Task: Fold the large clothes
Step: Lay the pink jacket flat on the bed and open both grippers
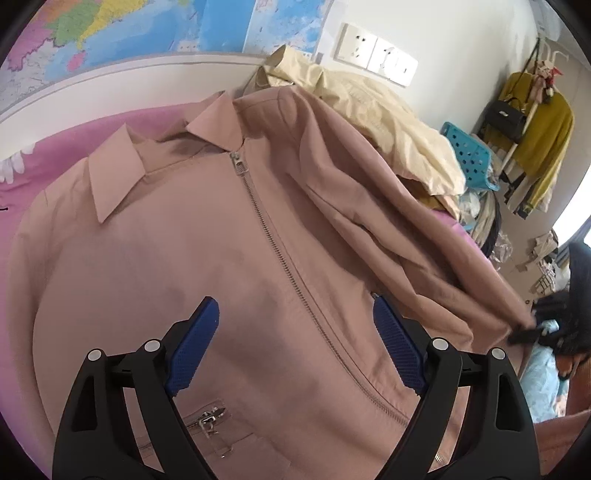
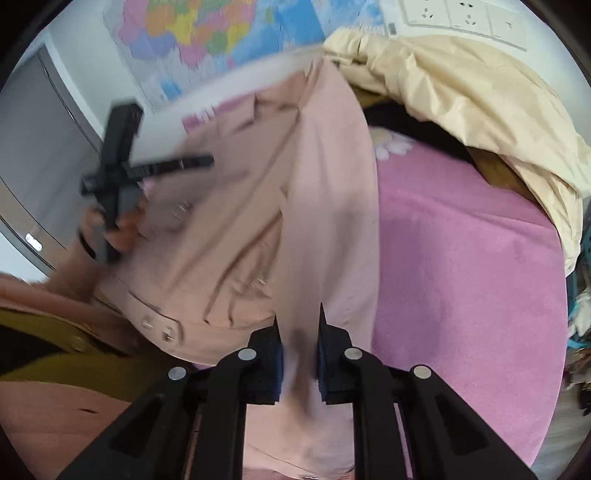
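A dusty-pink zip jacket [image 1: 229,258] lies face up on the pink bedspread [image 1: 55,147], collar toward the wall. My left gripper [image 1: 295,332] is open and empty, hovering over the jacket's lower front beside the zipper. My right gripper [image 2: 299,332] is shut on the jacket's right sleeve [image 2: 328,206] near the cuff and holds it lifted off the bed. The right gripper shows in the left wrist view [image 1: 528,328] at the sleeve's end. The left gripper shows blurred in the right wrist view [image 2: 122,170].
A cream garment [image 1: 388,110] is piled at the bed's far side, also in the right wrist view [image 2: 480,99]. A turquoise stool [image 1: 469,155], a coat rack with a yellow sweater [image 1: 539,125] and floor clutter stand to the right. A wall map [image 1: 147,29] hangs behind.
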Demonstrator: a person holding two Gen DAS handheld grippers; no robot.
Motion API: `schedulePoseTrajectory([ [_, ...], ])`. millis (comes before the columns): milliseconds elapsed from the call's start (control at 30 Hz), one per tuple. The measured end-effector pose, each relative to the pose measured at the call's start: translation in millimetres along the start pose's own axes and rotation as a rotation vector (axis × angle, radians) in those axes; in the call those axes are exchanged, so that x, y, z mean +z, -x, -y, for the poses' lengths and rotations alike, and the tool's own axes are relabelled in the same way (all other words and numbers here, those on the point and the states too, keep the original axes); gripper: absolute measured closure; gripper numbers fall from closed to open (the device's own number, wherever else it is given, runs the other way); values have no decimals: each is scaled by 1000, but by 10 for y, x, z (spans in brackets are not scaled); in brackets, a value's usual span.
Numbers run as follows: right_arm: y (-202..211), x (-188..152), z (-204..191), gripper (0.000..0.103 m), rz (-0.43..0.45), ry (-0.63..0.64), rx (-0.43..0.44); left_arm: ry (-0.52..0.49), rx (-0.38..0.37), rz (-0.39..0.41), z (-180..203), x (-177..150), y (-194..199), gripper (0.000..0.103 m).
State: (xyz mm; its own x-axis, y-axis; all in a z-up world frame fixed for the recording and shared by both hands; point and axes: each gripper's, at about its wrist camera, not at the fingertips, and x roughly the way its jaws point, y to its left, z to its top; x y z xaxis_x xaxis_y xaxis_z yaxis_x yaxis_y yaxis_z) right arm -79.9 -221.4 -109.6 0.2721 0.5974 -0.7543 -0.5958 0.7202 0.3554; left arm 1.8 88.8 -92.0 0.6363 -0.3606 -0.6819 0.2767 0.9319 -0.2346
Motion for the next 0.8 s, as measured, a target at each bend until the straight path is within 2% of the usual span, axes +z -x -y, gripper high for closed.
schedulePoseTrajectory([
  [33, 86, 39, 53, 95, 15, -29, 30, -5, 3, 4, 7, 0, 15, 18],
  [67, 141, 93, 112, 95, 30, -49, 48, -13, 5, 10, 18, -1, 34, 18],
  [200, 288, 179, 220, 99, 90, -90, 31, -31, 1, 20, 35, -14, 65, 18],
  [400, 538, 567, 129, 99, 215, -123, 210, -51, -31, 31, 83, -2, 115, 18],
  [533, 703, 930, -53, 98, 286, -104, 294, -70, -90, 92, 124, 46, 311, 18],
  [667, 512, 1334, -398, 96, 263, -24, 333, -56, -172, 164, 49, 62, 604, 15],
  [800, -123, 1603, -701, 89, 137, 16, 375, -39, -189, 232, -104, 20, 899, 14],
])
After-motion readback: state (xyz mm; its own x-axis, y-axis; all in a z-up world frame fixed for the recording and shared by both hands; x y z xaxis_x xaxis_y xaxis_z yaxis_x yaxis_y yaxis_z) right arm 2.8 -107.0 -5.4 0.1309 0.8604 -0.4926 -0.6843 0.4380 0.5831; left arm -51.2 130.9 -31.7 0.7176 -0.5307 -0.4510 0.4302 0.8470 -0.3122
